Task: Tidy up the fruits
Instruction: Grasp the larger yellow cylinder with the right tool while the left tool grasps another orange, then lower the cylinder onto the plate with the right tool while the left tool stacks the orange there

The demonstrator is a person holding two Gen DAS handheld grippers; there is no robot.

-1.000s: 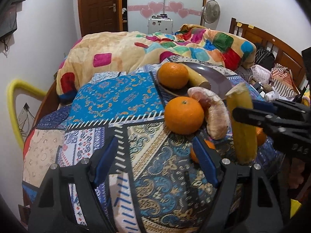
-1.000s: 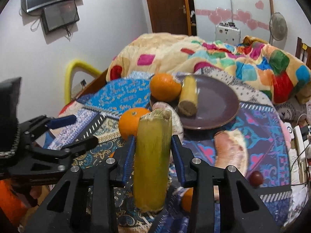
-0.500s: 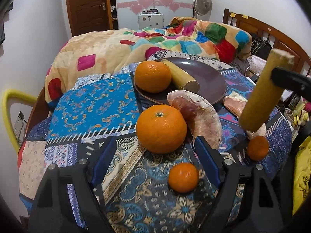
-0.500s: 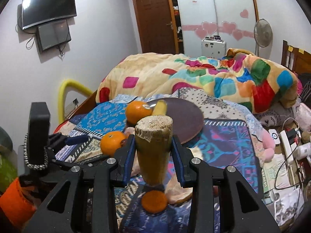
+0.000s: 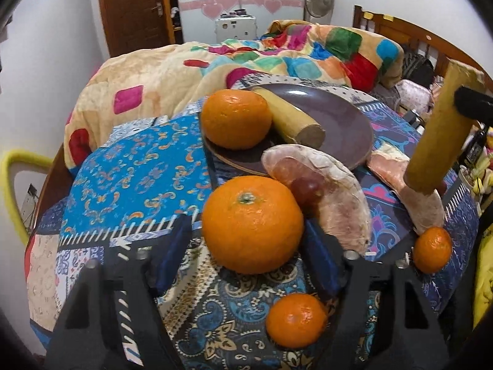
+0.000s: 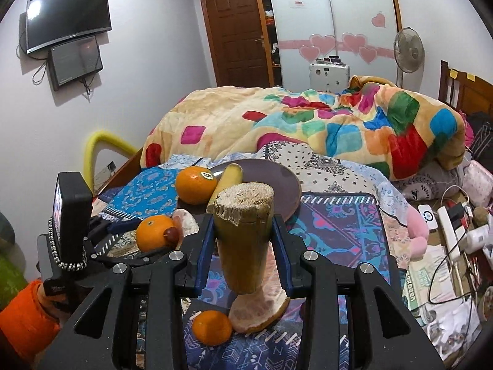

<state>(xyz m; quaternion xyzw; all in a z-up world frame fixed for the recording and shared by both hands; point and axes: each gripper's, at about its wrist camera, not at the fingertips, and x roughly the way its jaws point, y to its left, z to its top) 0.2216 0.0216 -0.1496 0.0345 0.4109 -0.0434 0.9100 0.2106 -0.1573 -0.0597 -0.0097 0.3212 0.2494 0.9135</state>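
Observation:
My right gripper (image 6: 243,243) is shut on a yellow-green sugarcane piece (image 6: 243,234) and holds it upright above the table; it also shows in the left wrist view (image 5: 437,135). My left gripper (image 5: 246,246) is open, its jaws on either side of a large orange (image 5: 252,222) on the patterned cloth. A purple plate (image 5: 339,123) holds another orange (image 5: 235,118) and a second sugarcane piece (image 5: 292,120). Two pomelo wedges (image 5: 332,191) (image 5: 413,191), a dark grape (image 5: 308,186) and two small tangerines (image 5: 295,319) (image 5: 431,249) lie near.
The round table (image 5: 132,166) has a patchwork cloth and stands against a bed with a colourful blanket (image 5: 246,61). A yellow curved tube (image 5: 12,178) is at the left. Cables and clutter (image 6: 446,246) lie to the right.
My right gripper has lifted the sugarcane piece higher and away from the table. My left gripper has moved forward, so the large orange now sits between its jaws.

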